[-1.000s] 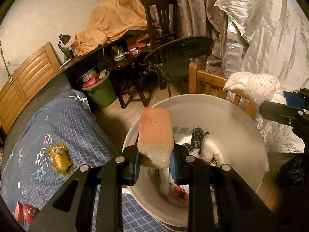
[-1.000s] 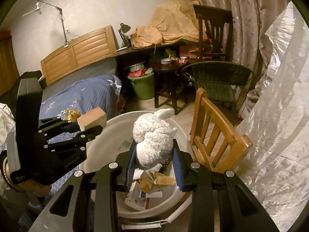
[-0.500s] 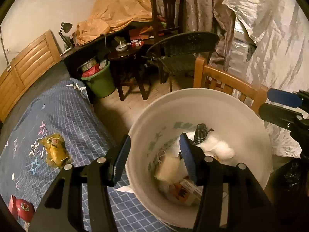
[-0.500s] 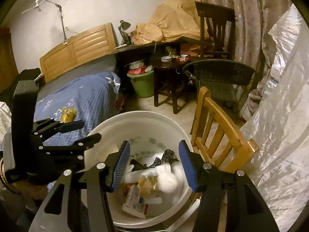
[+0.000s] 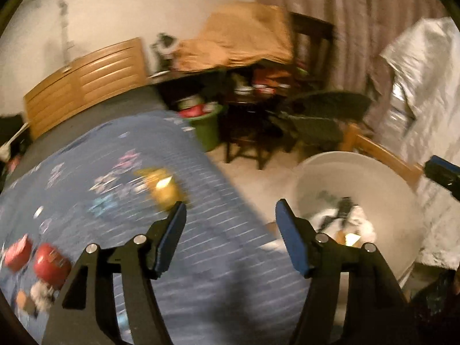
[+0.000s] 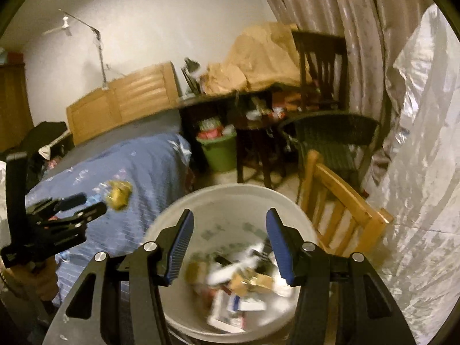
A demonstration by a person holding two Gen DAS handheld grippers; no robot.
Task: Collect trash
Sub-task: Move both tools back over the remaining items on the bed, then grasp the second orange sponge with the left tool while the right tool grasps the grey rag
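Both loads have dropped into the white bucket [image 6: 172,224]; left tool [image 5: 230,215] has swung over the blue bedspread [image 5: 115,158], jaws opening and empty, yellow wrapper [image 5: 164,189] just ahead. Right tool [image 6: 228,222] hangs open above the trash [image 6: 238,281]
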